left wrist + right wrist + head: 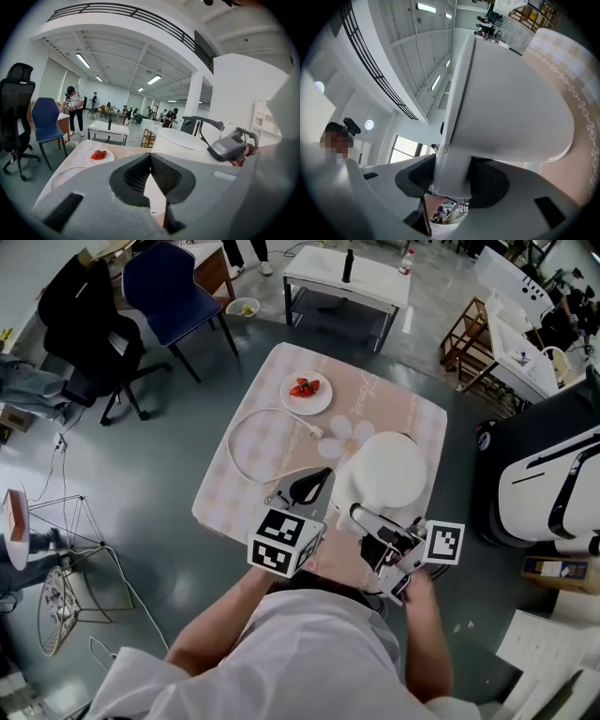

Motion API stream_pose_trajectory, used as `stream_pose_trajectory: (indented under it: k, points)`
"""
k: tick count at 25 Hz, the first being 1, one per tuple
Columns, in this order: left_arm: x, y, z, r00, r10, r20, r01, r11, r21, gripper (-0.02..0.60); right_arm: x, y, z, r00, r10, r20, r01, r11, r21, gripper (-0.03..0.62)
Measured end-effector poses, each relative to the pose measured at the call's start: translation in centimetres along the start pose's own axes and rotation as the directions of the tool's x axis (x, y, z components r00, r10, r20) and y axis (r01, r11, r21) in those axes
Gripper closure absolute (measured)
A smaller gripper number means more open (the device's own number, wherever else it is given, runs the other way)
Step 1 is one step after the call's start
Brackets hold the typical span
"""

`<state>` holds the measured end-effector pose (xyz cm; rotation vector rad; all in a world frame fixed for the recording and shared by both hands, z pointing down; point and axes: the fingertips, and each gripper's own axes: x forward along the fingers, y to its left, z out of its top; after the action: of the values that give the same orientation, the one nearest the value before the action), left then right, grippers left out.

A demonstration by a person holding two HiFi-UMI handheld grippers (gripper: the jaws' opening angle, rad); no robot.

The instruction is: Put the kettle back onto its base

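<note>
The white kettle (389, 470) is over the near right part of the table, seen from above with its round lid up. My right gripper (364, 518) is shut on the kettle's handle (450, 178), and in the right gripper view the kettle body (511, 93) fills the frame. Its base is hidden, and I cannot tell whether the kettle rests on it. My left gripper (314, 484) hovers just left of the kettle, shut and holding nothing; its pads (136, 173) meet at the tip. The left gripper view shows the kettle (180, 140) to the right.
A white power cord (246, 442) loops over the pink checked tablecloth (253, 498) on the left. A plate of strawberries (306, 392) sits at the far side. Chairs (173, 287), a white table (361, 282) and a wooden rack (473, 338) stand around.
</note>
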<state>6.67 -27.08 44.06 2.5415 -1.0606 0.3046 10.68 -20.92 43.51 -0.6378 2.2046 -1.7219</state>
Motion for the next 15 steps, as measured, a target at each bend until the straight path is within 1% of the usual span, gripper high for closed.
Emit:
stream_pose_trajectory:
  k: [8,15]
  points:
    - [0.6,0.6,-0.1,1.000,0.020,-0.008,-0.020,1.000,-0.008,0.575,0.6,-1.0,-0.2,0.999,-0.007,-0.044,0.007,1.000,0.001,0.402]
    - [0.5,0.8,-0.4,1.000,0.026,-0.017,-0.026,1.000,-0.004,0.576,0.8,-1.6,-0.7,0.999,-0.004,-0.052,0.004,1.000,-0.002,0.402]
